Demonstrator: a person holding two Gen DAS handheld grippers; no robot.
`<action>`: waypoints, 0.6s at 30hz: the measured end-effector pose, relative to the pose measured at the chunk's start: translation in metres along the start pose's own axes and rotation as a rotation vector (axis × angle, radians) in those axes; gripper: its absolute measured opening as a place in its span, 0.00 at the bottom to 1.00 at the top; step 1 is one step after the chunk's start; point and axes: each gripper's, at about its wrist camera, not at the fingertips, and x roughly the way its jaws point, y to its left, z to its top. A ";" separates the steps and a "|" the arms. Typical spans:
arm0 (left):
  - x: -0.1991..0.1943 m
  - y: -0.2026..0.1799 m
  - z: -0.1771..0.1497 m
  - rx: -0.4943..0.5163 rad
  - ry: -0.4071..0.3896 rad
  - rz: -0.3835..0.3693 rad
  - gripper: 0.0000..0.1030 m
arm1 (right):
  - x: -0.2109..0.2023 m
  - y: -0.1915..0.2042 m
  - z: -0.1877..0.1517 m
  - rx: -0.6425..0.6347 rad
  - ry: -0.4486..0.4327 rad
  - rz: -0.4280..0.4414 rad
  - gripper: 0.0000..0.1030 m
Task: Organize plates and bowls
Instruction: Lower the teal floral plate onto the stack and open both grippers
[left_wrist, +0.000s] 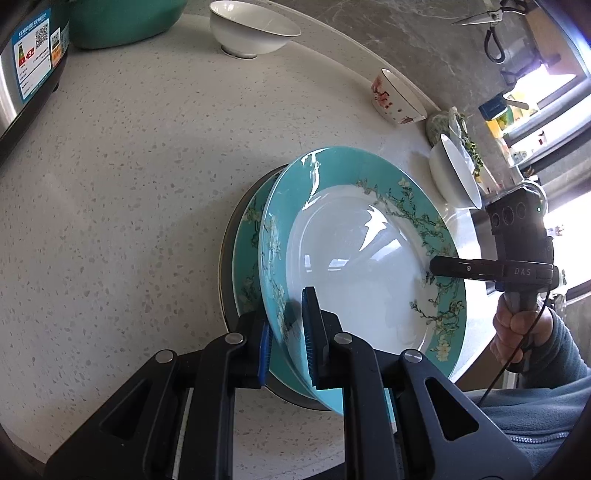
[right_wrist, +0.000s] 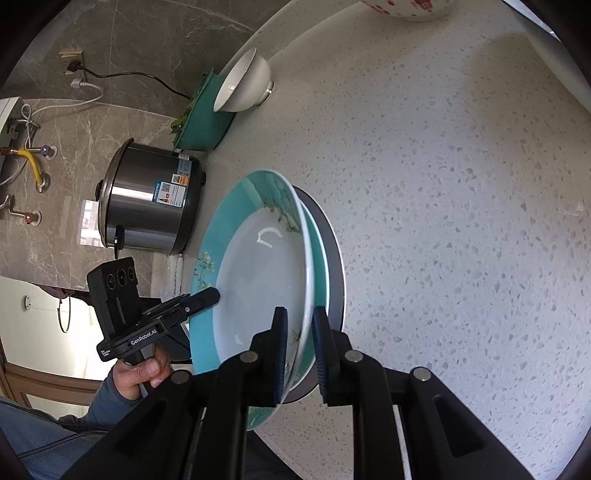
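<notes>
— Speckled pale surface (left_wrist: 129, 184), grey marble wall behind. Teal blossom plate (left_wrist: 354, 258)?
— Tilted over second teal plate (left_wrist: 248, 258) on dark plate (right_wrist: 334, 258). Left gripper (left_wrist: 288, 328) clamped on near rim, right gripper (right_wrist: 299, 350) on opposite rim.
— Elsewhere?
— White bowl (left_wrist: 251, 29) beyond the teal plate, rice cooker (right_wrist: 151, 206) left of it.

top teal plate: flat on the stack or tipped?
Tipped. The top teal plate is clamped at opposite rims by the left gripper and right gripper; its near edge stands off the teal plate below.
</notes>
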 end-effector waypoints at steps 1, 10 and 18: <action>0.000 0.000 0.000 0.001 -0.001 0.000 0.12 | 0.000 0.002 0.000 -0.008 -0.001 -0.009 0.17; 0.009 -0.026 0.012 0.049 -0.018 0.068 0.13 | 0.012 0.046 -0.005 -0.220 -0.003 -0.294 0.18; 0.012 -0.033 0.007 0.105 -0.024 0.103 0.14 | 0.024 0.064 -0.019 -0.329 -0.034 -0.539 0.30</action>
